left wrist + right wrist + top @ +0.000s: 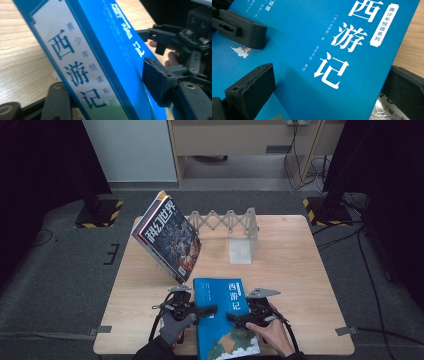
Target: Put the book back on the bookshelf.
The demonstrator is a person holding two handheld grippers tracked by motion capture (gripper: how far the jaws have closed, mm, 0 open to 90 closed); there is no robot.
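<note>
A thick blue book (pixel 220 292) with white Chinese title characters lies flat at the table's near edge. My left gripper (pixel 212 310) comes at its spine side. In the left gripper view one jaw sits under the spine (pixel 75 75) and the other pad rests on the cover, so the left gripper (pixel 105 87) is shut on the book. My right gripper (pixel 231 316) is at the book's right edge. Its jaws stand wide, one above the cover (pixel 324 50) and one below the edge, so the right gripper (pixel 329 87) is open around the book.
A science-fiction magazine (pixel 167 237) leans tilted against a grey accordion rack (pixel 220 218) at the back of the wooden table (pixel 290 260). A translucent white stand (pixel 240 251) is at the rack's right end. Something plastic-wrapped (pixel 387 108) shows under the book's edge.
</note>
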